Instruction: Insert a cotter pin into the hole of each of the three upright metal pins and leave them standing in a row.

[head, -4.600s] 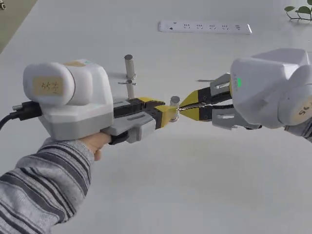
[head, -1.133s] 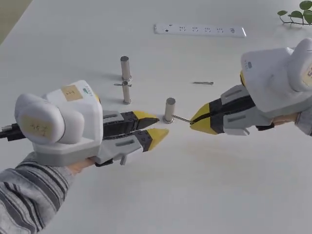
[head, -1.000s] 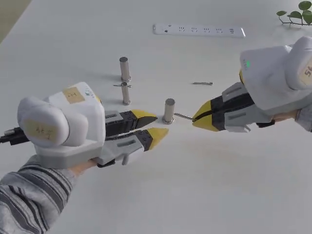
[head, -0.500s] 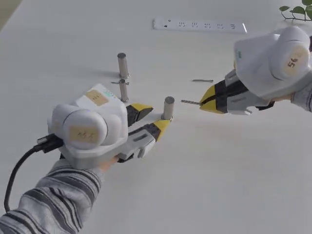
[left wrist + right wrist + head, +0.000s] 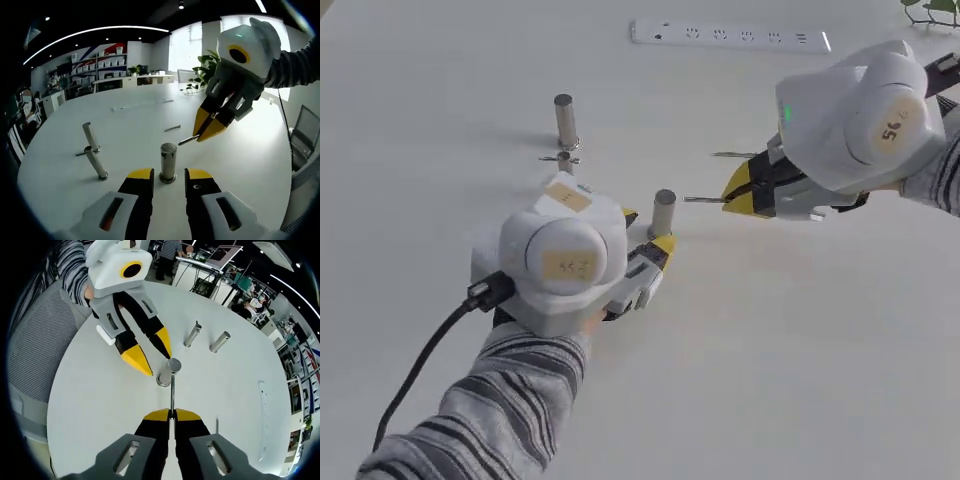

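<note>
I had a white table (image 5: 770, 350) before me. Three metal pins stood on it: near pin (image 5: 663, 212), middle pin (image 5: 565, 163), far pin (image 5: 564, 120). A loose cotter pin (image 5: 733, 154) lay flat; a power strip (image 5: 730, 35) lay farther off.

The surface (image 5: 770, 350) is plain white. The nearest metal pin (image 5: 663, 210) is silvery grey, like the farther metal pins (image 5: 564, 120) beyond it. On either side of it, the left gripper (image 5: 647, 229) and right gripper (image 5: 728, 197) have pale grey-white shells and black jaws tipped yellow. The right one has a green light, and the cotter pin (image 5: 703, 199) in its jaws is silver. Nearer than that pin are a sleeve (image 5: 510, 400) striped grey and dark and a black cable (image 5: 420, 365). Far beyond it are a white power strip (image 5: 730, 35) and green leaves (image 5: 930, 10).
</note>
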{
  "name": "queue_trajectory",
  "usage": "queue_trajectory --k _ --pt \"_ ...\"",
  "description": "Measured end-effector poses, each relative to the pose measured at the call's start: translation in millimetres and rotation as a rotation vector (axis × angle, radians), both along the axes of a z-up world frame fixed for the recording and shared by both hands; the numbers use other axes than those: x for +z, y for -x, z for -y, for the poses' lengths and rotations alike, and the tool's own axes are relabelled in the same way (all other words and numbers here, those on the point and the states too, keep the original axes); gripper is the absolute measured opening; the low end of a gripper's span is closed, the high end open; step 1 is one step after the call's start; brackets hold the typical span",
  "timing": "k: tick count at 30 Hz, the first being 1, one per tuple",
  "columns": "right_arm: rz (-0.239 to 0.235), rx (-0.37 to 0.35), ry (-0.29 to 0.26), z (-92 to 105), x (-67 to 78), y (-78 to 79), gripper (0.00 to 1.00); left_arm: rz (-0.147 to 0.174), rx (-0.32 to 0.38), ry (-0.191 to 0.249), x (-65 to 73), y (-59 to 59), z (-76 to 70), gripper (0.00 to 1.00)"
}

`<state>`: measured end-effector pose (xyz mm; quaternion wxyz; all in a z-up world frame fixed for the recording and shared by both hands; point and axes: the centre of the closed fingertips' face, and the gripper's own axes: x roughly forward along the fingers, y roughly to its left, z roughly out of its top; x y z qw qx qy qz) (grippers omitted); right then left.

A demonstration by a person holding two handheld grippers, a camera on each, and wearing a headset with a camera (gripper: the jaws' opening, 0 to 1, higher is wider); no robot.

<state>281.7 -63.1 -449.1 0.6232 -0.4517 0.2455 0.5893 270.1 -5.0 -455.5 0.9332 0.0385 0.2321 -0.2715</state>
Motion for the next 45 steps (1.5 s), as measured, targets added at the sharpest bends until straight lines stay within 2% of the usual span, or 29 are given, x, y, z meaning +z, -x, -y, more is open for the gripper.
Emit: queue_trajectory --k 4,8,15,28,36,45 --pt "0.004 0.011 0.009 -0.7 -1.6 -2.0 0.00 -0.004 0.018 0.008 -1.1 -3.4 2.9 0.20" --pt "0.005 0.022 0.007 -3.2 -1.4 -1.8 0.00 -0.011 0.029 -0.009 -5.0 -5.9 4.9 0.19" --pt "0.002 0.035 -0.001 -6.7 -1.3 -1.7 0.00 -0.015 0.049 -0.009 -7.4 -9.9 6.6 0.15" --pt "-0.002 0.047 -0.009 -11.8 -0.2 1.4 0.00 -0.014 0.030 -0.031 -12.9 -11.4 8.1 0.10" --pt "-0.022 0.050 -0.017 -16.9 1.8 6.0 0.00 -0.017 -0.020 -0.034 -13.3 -10.5 8.3 0.10" --pt "-0.068 0.011 -0.035 -20.4 1.7 11.9 0.00 -0.027 -0.028 -0.030 -14.4 -8.2 7.0 0.10"
